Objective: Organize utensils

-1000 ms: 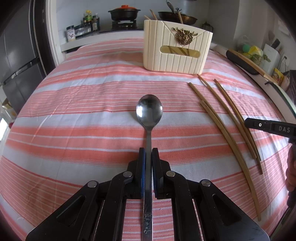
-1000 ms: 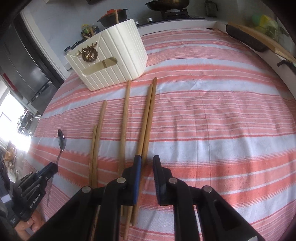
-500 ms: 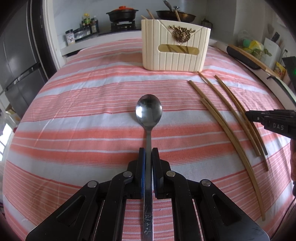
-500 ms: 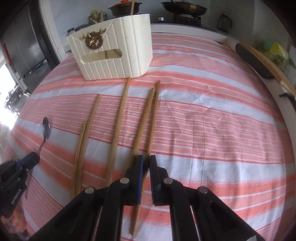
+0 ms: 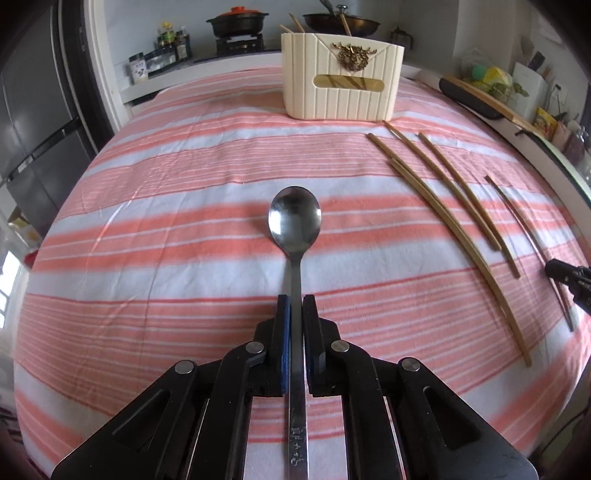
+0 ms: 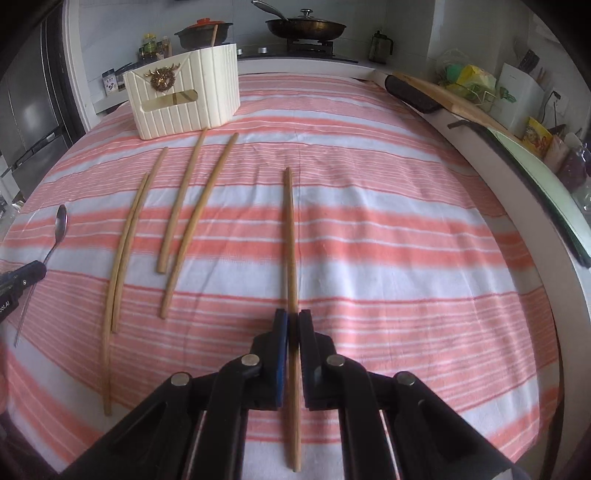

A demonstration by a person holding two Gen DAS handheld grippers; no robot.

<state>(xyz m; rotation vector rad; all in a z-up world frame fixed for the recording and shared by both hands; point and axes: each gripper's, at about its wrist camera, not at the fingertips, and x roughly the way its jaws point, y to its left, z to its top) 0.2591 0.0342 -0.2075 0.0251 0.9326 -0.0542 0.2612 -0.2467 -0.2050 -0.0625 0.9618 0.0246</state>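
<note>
My left gripper point(image 5: 294, 297) is shut on a steel spoon point(image 5: 294, 218) by its handle, bowl pointing away, held just above the striped cloth. My right gripper point(image 6: 293, 314) is shut on a single wooden chopstick point(image 6: 289, 229), lifted off the cloth and apart from the others. Several more chopsticks point(image 6: 184, 206) lie side by side on the cloth to its left; they also show in the left wrist view point(image 5: 443, 206). A cream ribbed utensil holder point(image 5: 341, 90) stands at the far side, also seen in the right wrist view point(image 6: 184, 99), with sticks inside.
The table is covered by a pink and white striped cloth point(image 5: 166, 221). Behind it runs a counter with a stove, a pot point(image 5: 236, 22) and a pan point(image 6: 304, 26). A board and bags line the right edge point(image 6: 461, 99). A fridge stands at left.
My right gripper closed on one chopstick, lifted it and carried it right, away from the row. My left gripper kept its hold on the spoon and raised it slightly.
</note>
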